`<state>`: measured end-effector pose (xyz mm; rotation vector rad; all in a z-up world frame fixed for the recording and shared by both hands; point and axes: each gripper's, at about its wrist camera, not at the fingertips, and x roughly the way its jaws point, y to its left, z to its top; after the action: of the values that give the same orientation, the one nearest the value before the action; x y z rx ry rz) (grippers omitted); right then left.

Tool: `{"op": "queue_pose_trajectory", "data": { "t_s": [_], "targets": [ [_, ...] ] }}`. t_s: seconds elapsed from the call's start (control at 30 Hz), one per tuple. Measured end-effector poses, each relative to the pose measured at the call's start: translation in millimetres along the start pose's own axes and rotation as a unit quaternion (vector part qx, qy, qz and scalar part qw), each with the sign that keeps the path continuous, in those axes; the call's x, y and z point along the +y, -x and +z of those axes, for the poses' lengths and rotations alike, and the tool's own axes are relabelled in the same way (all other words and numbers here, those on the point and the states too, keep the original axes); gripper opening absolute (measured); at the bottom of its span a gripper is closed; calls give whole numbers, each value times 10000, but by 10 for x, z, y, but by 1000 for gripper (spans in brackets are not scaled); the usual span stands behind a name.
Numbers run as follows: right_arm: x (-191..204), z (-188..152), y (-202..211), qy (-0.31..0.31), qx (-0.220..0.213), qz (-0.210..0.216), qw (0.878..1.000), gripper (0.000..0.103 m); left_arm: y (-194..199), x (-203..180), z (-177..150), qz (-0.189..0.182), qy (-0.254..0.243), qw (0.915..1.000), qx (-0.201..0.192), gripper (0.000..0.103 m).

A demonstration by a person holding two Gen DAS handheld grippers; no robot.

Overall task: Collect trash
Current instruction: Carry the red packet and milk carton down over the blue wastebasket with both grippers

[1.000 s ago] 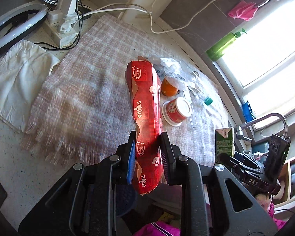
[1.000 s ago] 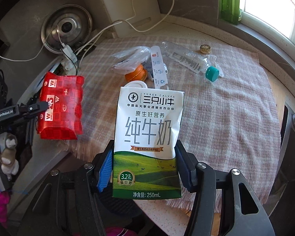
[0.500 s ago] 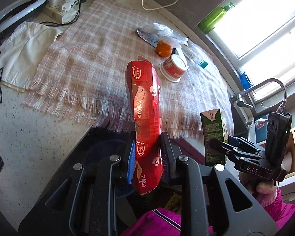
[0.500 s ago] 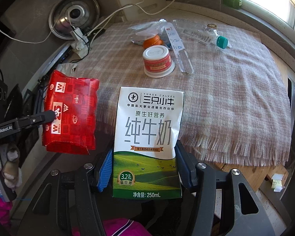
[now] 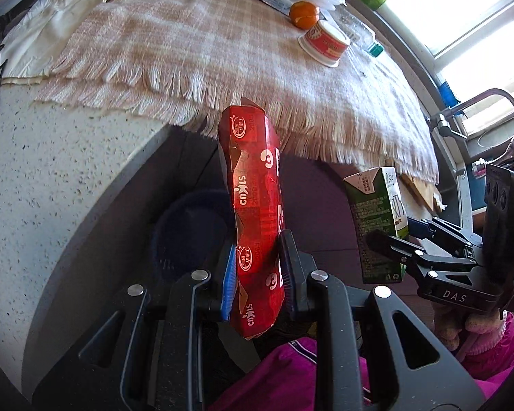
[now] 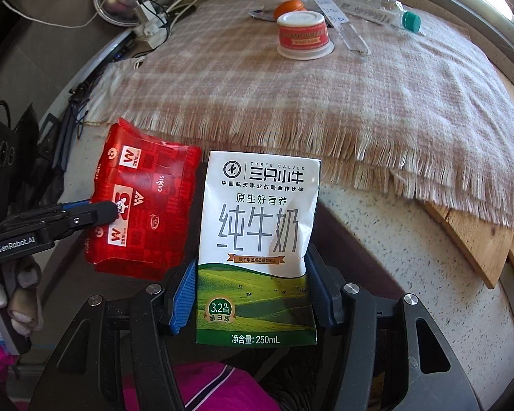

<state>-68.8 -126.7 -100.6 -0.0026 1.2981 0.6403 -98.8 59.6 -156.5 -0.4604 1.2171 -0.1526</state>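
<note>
While your left gripper (image 5: 258,274) keeps its jaws clamped on the red wrapper (image 5: 255,212), your right gripper (image 6: 250,294) has its jaws clamped on the milk carton (image 6: 257,239). Both hang off the counter (image 5: 68,171) edge, below the fringed cloth (image 6: 291,102), where 1 cup (image 6: 303,36) and 1 orange (image 5: 303,14) sit.

Two black tongs are showing, one (image 5: 257,274) at lower centre, one (image 6: 253,294) likewise. One crumpled red foil wrapper (image 5: 255,212), one white-and-green milk carton (image 6: 258,239), one red-and-white plastic cup (image 6: 303,36), one orange fruit (image 5: 303,14), one clear plastic bottle (image 6: 387,12) and one checked fringed cloth (image 6: 325,102) are appearing.
</note>
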Motion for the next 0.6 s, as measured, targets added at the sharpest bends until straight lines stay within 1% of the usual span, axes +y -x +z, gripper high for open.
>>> {"op": "queue_pose_trajectory", "data": {
  "t_s": [0.2,0.6],
  "targets": [
    [-26,-136,-214,-75,228,-35,9997,57,-273,32,-129,233,-84,9993,269,22],
    [-89,-264,-582,-102,587,-109,9982,57,-749,166,-267,702,-215,9948,710,22]
  ]
}}
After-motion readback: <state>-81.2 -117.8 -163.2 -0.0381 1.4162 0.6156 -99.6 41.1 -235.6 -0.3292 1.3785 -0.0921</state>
